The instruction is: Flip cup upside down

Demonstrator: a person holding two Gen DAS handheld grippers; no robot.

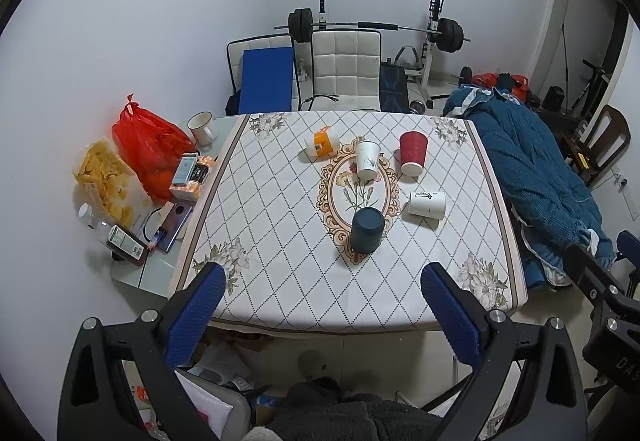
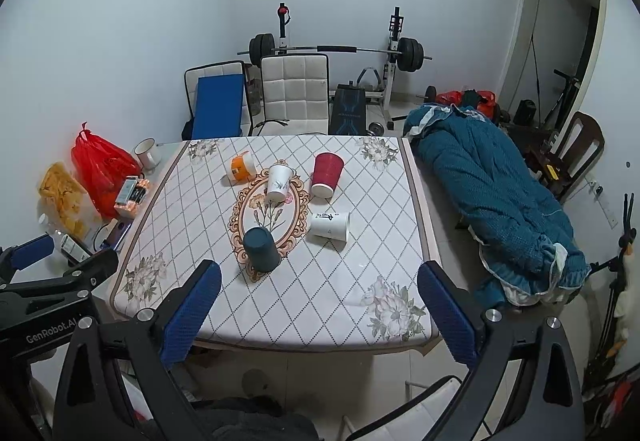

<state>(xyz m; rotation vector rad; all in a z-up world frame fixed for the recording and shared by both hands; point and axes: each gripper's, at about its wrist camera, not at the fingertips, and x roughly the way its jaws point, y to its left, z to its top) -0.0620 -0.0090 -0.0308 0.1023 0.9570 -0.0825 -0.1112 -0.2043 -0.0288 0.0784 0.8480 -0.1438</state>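
1. Left gripper and right gripper: jaws spread, empty; "GenRobot.AI" legible.
2. Five cups on table: dark cup inverted, nearest.
3. White cup, black lettering, lies sideways.

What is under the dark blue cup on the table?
The dark blue cup stands on the tablecloth's oval flower frame. It looks upside down; anything beneath it is covered.

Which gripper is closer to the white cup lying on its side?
Probably the right, though it is close. The white cup lies toward the table's right half. The right gripper hangs open just before the near edge, the left gripper open, further left; neither touches it.
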